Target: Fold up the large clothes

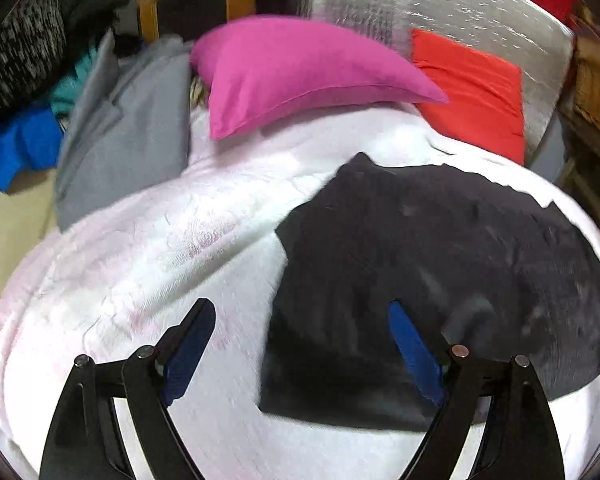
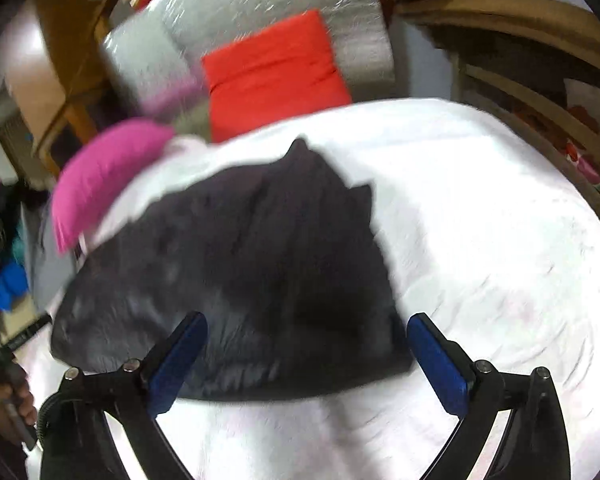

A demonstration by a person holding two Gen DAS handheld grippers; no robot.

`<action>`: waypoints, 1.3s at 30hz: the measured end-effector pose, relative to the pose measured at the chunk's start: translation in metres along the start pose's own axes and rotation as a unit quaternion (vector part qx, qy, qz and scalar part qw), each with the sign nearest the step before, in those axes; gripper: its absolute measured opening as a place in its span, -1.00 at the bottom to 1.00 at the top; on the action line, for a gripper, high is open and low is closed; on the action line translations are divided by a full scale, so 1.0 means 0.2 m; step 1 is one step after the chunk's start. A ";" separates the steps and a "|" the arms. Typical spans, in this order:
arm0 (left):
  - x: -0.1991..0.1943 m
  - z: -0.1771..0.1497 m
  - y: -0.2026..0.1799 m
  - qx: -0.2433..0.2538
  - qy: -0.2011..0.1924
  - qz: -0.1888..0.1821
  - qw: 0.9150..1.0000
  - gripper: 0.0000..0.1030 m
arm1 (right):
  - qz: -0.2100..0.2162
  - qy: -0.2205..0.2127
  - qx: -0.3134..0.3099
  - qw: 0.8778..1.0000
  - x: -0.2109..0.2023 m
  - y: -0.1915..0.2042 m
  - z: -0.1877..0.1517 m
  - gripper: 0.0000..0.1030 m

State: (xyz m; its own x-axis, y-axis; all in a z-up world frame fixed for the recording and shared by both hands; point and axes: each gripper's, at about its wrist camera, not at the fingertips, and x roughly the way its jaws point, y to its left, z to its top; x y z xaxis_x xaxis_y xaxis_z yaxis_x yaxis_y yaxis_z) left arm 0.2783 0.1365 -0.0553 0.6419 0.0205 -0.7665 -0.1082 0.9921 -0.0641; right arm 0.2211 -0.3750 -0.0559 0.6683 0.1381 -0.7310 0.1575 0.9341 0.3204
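You are holding both grippers released and empty over the bed (image 1: 140, 240): the dark garment (image 1: 440, 264) is lying flat just ahead, under the left gripper (image 1: 300, 320)'s right finger and the right gripper (image 2: 306, 332)'s left finger, so it lies between them.

Garment (image 1: 440, 280): lies flat on the bedspread (image 1: 140, 260), centre of the bed.
Pillow (image 1: 300, 76): on the bedspread, at 11 o'clock from garment.
Cushion (image 1: 472, 92): at 12 o'clock, behind garment.
Clothes pile (image 1: 112, 140): at 10 o'clock, beside pillow.
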 end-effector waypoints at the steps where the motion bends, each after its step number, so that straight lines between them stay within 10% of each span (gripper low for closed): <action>1: 0.04 0.03 0.04 -0.007 0.010 -0.006 1.000 0.72 | 0.002 0.004 0.008 1.000 0.01 -0.04 0.03 0.98; 11: 0.32 0.19 0.09 -0.018 0.081 -0.141 0.987 0.72 | 0.122 0.104 0.090 0.983 0.44 -0.28 0.21 0.96; 15: 0.49 0.18 0.06 -0.025 0.128 -0.153 0.980 0.69 | 0.136 0.134 0.073 0.979 0.57 -0.21 0.22 0.75; 17: 0.50 0.18 0.02 -0.022 0.126 -0.165 0.978 0.38 | 0.146 0.154 0.054 0.976 0.60 -0.15 0.22 0.38; 20: 0.48 0.18 -0.04 -0.004 0.117 -0.157 0.981 0.08 | 0.121 0.166 0.026 0.978 0.62 -0.10 0.22 0.38; 25: 0.49 0.19 -0.06 0.000 0.125 -0.139 0.982 0.46 | 0.115 0.169 0.029 0.978 0.66 -0.06 0.23 0.40; 27: 0.52 0.19 -0.07 -0.002 0.127 -0.142 0.982 0.03 | 0.104 0.177 0.026 0.978 0.68 -0.04 0.25 0.22; 31: 0.42 0.27 -0.21 0.039 0.116 -0.099 0.988 -0.62 | 0.056 0.178 -0.022 0.982 0.57 0.15 0.34 -0.55; 39: -0.28 0.44 -0.30 0.068 -0.002 -0.110 0.992 -0.67 | 0.069 0.107 -0.094 0.987 -0.01 0.47 0.47 -0.63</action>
State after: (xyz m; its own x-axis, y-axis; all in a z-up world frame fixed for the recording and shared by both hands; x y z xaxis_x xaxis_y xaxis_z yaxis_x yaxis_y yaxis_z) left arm 0.3159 0.0873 0.0468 0.6424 -0.1977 -0.7405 0.1380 0.9802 -0.1420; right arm 0.3033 -0.3183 0.0322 0.5025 0.3164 -0.8046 -0.0752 0.9431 0.3239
